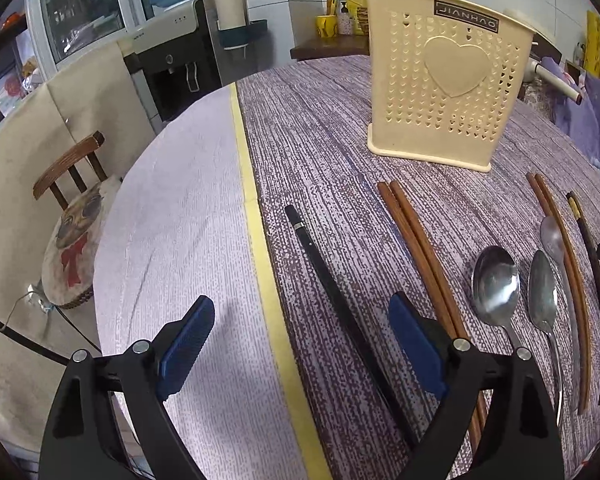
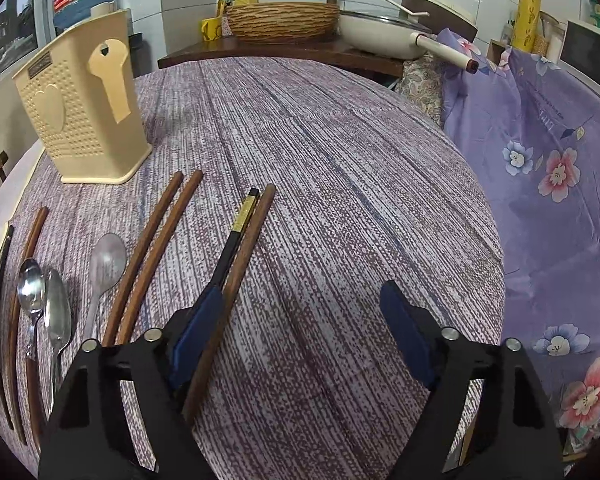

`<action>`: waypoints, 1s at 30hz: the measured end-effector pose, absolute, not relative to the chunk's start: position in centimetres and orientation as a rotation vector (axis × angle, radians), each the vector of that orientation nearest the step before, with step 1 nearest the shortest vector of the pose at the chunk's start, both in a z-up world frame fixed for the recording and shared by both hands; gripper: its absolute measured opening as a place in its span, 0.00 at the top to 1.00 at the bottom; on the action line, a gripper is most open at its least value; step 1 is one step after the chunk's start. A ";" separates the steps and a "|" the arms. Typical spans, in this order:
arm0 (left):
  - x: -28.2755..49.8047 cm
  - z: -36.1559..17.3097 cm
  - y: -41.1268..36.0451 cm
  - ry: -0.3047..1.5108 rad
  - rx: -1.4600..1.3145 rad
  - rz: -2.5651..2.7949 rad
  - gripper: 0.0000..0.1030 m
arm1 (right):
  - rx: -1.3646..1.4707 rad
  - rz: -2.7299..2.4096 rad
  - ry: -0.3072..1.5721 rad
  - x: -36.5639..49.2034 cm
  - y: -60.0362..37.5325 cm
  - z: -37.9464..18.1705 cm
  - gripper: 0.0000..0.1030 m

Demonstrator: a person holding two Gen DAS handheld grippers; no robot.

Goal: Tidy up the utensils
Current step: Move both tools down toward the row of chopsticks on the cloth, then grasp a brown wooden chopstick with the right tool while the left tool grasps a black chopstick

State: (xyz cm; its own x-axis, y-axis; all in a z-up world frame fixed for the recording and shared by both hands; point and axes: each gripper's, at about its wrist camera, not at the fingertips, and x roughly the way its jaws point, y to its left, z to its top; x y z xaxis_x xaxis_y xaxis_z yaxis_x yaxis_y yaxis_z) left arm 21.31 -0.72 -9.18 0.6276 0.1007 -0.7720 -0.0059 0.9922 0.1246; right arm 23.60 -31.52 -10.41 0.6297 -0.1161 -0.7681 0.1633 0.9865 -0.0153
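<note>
While both grippers — left (image 1: 300, 344) and right (image 2: 304, 332) — hang spread and empty above the table (image 2: 340, 160), chopsticks (image 1: 420, 248) and spoons (image 1: 496, 284) lie before the holder (image 1: 444, 76).

Left gripper (image 1: 300, 344) open over black chopstick (image 1: 332, 280), cream holder (image 1: 444, 92) beyond, perhaps empty

We see even, fairly bright indoor light, with soft shadows on the desk (image 1: 332, 128) under the tongs. Glare whitens a spoon bowl (image 1: 496, 280). Both fisheye views bend strongly and go black at the corners; the middle stays sharp
</note>
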 end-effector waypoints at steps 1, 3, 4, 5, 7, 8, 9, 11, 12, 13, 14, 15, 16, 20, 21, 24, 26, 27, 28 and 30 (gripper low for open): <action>21.3 -9.2 -0.6 0.895 0.109 0.060 0.17 | 0.066 -0.154 0.879 23.7 -31.5 -10.5 0.24; 21.3 -9.3 -0.5 0.897 0.106 0.060 0.20 | 0.048 -0.155 0.884 24.2 -31.2 -10.6 0.26; 21.4 -9.3 -0.4 0.898 0.106 0.065 0.21 | 0.034 -0.155 0.885 24.3 -31.0 -10.7 0.27; 21.5 -9.3 -0.3 0.899 0.102 0.068 0.22 | 0.016 -0.159 0.895 24.6 -30.7 -10.8 0.29; 21.6 -9.2 0.1 0.906 0.089 0.071 0.23 | 0.008 -0.160 0.900 25.0 -30.6 -10.8 0.38; 21.7 -9.2 0.3 0.909 0.084 0.072 0.24 | 0.011 -0.156 0.902 25.3 -30.6 -10.8 0.41; 21.8 -9.2 0.5 0.912 0.078 0.075 0.25 | 0.017 -0.154 0.902 25.6 -30.7 -10.7 0.47; 21.9 -9.1 0.9 0.916 0.063 0.071 0.26 | 0.032 -0.154 0.901 26.1 -31.0 -10.8 0.51; 22.0 -9.1 1.0 0.918 0.059 0.067 0.26 | 0.038 -0.151 0.905 26.4 -31.1 -10.7 0.53; 22.0 -9.0 1.0 0.921 0.060 0.067 0.26 | 0.041 -0.148 0.910 26.6 -31.1 -10.7 0.56; 22.1 -9.0 1.1 0.923 0.059 0.065 0.27 | 0.044 -0.142 0.914 26.7 -31.0 -10.7 0.57; 22.2 -8.9 1.0 0.926 0.057 0.062 0.29 | 0.044 -0.139 0.917 26.9 -30.9 -10.7 0.59; 22.3 -8.9 1.0 0.930 0.054 0.058 0.30 | 0.044 -0.137 0.920 27.0 -30.8 -10.6 0.62; 23.3 -9.2 0.9 0.967 0.038 0.044 0.43 | 0.050 -0.115 0.937 27.5 -30.4 -10.6 0.67; 23.7 -9.3 0.8 0.981 0.035 0.042 0.47 | 0.050 -0.112 0.940 27.5 -30.3 -10.5 0.67; 24.2 -9.5 0.5 0.994 0.038 0.037 0.53 | 0.051 -0.105 0.943 27.9 -30.1 -10.6 0.68; 24.4 -9.5 0.3 0.989 0.043 0.039 0.56 | 0.055 -0.099 0.947 28.1 -30.0 -10.6 0.70; 24.5 -9.5 0.4 0.990 0.035 0.044 0.57 | 0.062 -0.095 0.945 28.1 -30.0 -10.6 0.71; 24.5 -9.5 0.4 0.992 0.029 0.049 0.59 | 0.070 -0.094 0.942 28.3 -30.0 -10.7 0.71; 24.6 -9.4 0.3 0.989 0.027 0.057 0.63 | 0.080 -0.097 0.933 28.4 -30.0 -10.7 0.71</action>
State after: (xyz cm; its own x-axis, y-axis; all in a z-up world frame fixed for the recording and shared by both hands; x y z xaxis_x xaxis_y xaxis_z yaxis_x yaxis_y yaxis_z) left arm 24.56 0.33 -9.44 0.5484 0.0602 -0.8341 -0.0352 0.9982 0.0489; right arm 28.45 -29.97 -10.69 0.5915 -0.0487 -0.8048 0.1176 0.9927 0.0264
